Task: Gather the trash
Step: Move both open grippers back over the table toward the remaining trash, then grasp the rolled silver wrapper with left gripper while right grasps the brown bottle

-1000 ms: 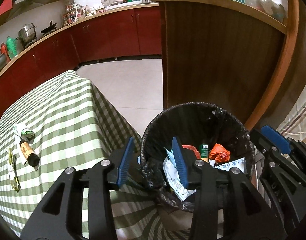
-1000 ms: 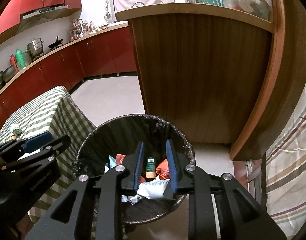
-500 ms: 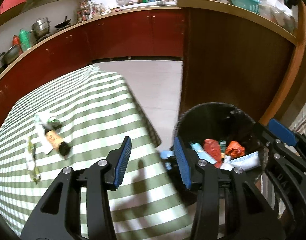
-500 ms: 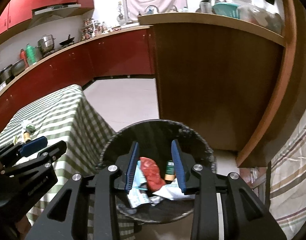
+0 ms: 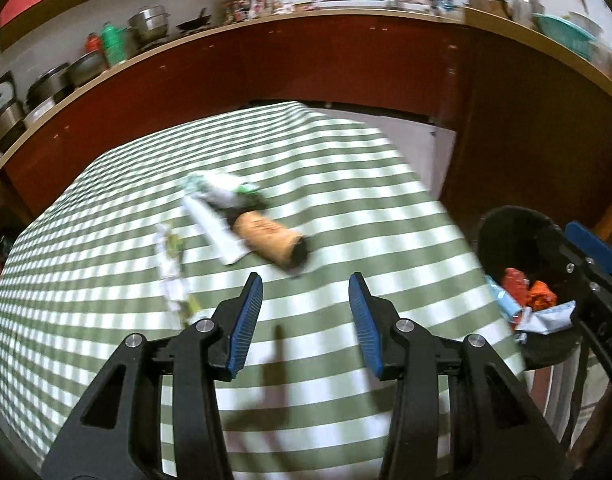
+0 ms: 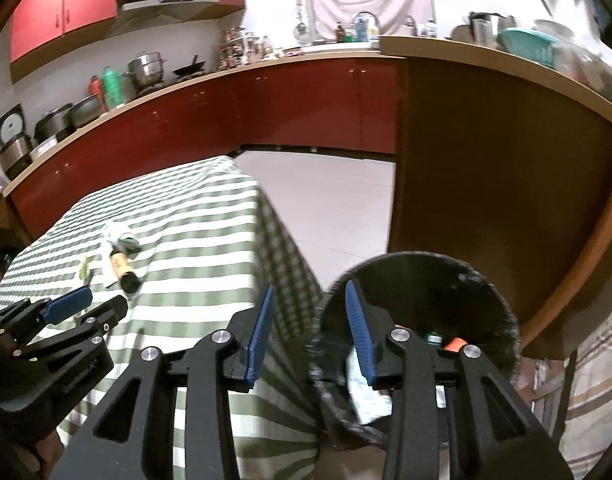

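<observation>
My left gripper (image 5: 305, 284) hangs open and empty above the green-checked tablecloth (image 5: 346, 184). Just beyond its fingertips lies a brown bottle with a dark cap (image 5: 272, 240), next to a flat white wrapper (image 5: 214, 232), a crumpled green-and-white wrapper (image 5: 222, 192) and a thin torn strip (image 5: 172, 276). My right gripper (image 6: 310, 290) is also open with nothing between its pads. It sits over the gap between the table corner and the black-lined bin (image 6: 486, 280). Red and orange wrappers (image 5: 514, 282) lie inside the bin (image 5: 506, 220).
A wooden counter wall (image 6: 486, 168) stands right behind the bin. Red kitchen cabinets (image 6: 266, 104) curve around the back, with pots on the worktop. Tiled floor (image 6: 338, 208) lies between the table and the cabinets. A striped cloth (image 6: 598, 380) hangs at the right edge.
Both grippers have swung left from over the bin toward the table. The bottle and wrappers now lie straight ahead of the left gripper. The right jaws have widened.
</observation>
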Action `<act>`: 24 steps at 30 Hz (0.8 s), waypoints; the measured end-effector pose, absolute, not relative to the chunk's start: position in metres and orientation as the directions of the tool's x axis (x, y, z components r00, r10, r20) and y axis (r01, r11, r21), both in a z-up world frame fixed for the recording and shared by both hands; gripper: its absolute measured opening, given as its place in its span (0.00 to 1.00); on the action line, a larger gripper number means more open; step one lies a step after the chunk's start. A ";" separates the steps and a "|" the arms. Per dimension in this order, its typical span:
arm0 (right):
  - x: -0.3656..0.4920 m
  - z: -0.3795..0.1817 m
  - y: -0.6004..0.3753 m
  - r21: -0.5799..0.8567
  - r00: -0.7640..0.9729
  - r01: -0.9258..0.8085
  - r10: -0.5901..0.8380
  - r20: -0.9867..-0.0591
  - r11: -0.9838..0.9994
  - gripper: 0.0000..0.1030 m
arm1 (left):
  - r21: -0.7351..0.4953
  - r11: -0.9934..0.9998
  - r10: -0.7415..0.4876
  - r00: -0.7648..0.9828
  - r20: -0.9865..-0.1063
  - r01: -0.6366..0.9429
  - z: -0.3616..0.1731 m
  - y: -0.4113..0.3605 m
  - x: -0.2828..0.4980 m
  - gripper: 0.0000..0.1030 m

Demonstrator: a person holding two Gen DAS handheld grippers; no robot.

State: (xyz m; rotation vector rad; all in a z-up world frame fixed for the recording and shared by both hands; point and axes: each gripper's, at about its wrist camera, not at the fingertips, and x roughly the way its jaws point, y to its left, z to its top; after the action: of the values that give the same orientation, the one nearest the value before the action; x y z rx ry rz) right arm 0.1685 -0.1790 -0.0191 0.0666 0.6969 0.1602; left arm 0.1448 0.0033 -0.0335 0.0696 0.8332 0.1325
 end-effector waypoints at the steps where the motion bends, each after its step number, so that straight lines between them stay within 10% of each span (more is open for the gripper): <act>1: 0.169 -0.019 -0.174 0.115 0.753 -0.134 0.176 -0.634 0.984 0.37 | 0.116 0.987 0.158 0.662 -0.733 -0.108 -0.034 0.011 0.144 0.43; 20: 0.186 -0.014 -0.082 0.079 0.705 -0.297 0.275 -0.654 0.952 0.40 | 0.077 0.967 0.211 0.589 -0.780 -0.244 -0.056 0.114 0.162 0.50; 24: 0.189 -0.012 -0.068 0.069 0.697 -0.322 0.286 -0.657 0.944 0.41 | 0.039 0.974 0.168 0.593 -0.787 -0.224 -0.056 0.129 0.161 0.37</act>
State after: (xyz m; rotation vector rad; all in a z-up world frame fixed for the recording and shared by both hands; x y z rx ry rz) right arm 0.1892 -0.0679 -0.0124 -0.0522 0.7236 0.3389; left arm 0.1613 0.1290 -0.0558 -0.0668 0.9078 0.2284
